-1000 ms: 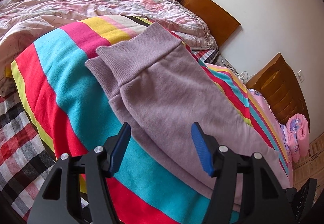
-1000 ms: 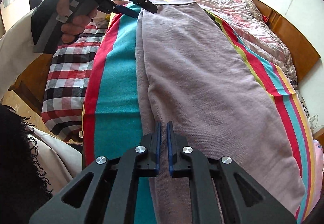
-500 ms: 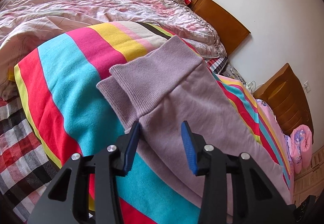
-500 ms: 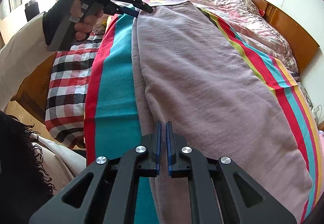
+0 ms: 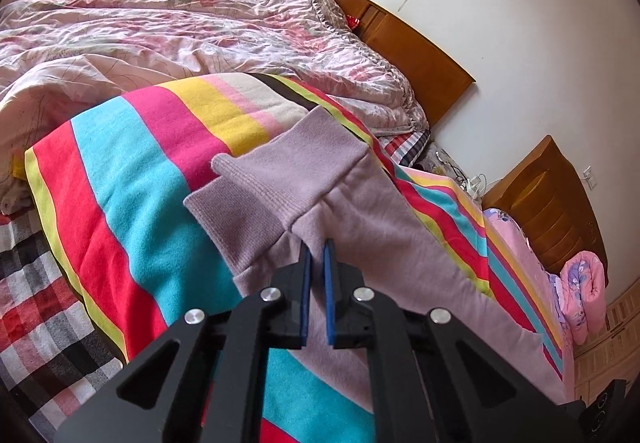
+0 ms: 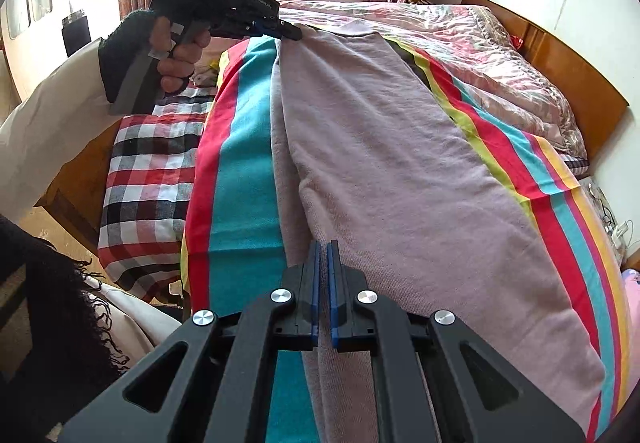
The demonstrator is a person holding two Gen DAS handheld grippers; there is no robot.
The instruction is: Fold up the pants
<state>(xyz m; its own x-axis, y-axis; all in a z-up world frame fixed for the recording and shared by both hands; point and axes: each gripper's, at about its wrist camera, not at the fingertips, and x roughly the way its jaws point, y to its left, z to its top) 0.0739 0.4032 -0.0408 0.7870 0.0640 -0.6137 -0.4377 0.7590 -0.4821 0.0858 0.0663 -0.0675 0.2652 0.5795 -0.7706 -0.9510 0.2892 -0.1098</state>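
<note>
Right gripper (image 6: pixel 323 243) pinching near edge of pants (image 6: pixel 400 171); left gripper (image 5: pixel 316 243) clamped on fabric by cuffs (image 5: pixel 280 179). Pants laid lengthwise, legs stacked, on striped blanket (image 5: pixel 132 183). Crosswise folds not yet done.

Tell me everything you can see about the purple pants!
The pants are soft, fuzzy lilac knit with ribbed cuffs. They lie lengthwise, legs stacked, on the striped blanket. The left gripper is shut on the fabric just below the cuffs, and the right gripper is shut on the near edge at the other end.
</note>
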